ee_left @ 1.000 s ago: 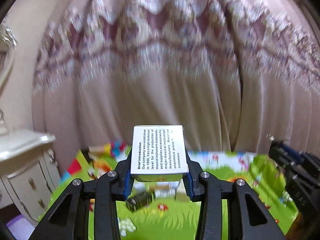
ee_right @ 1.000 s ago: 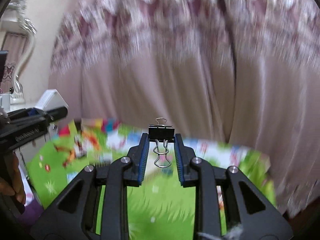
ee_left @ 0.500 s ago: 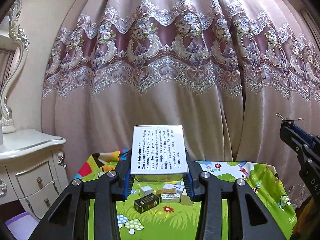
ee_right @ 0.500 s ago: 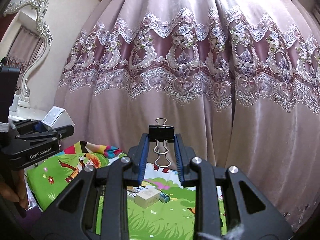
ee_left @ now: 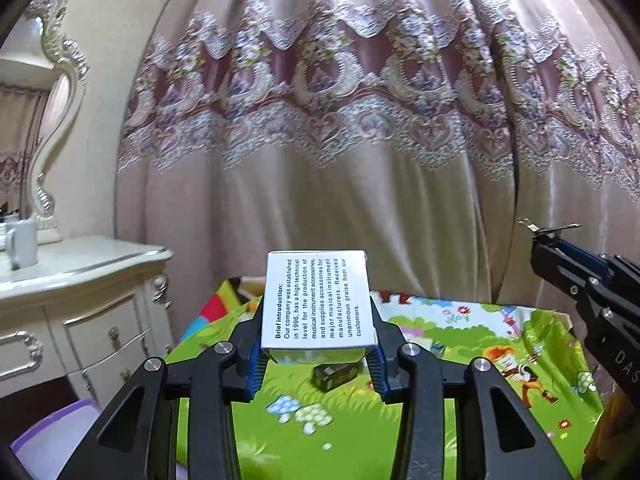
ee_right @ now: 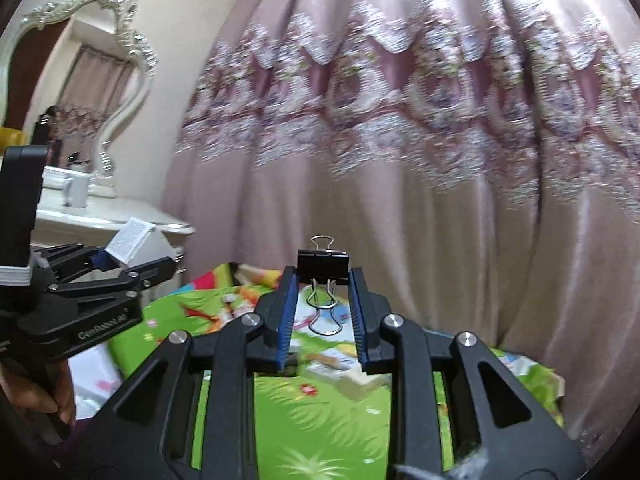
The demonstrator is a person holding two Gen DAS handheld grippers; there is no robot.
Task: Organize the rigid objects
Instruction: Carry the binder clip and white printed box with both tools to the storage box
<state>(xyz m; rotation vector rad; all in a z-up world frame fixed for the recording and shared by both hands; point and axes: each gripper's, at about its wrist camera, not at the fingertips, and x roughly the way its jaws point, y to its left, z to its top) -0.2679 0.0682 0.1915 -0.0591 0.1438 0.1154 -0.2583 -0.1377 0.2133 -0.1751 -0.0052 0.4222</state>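
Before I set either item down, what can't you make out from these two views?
- Left wrist view: the white box in the left gripper hides the pile behind it; only a small black box shows beneath.
- Right wrist view: motion blur smears the boxes on the green mat; a pale box has no readable label.
- Right gripper, shut on the binder clip: its jaws block the mat behind.
- Both views: the mat's near edge is cut off.
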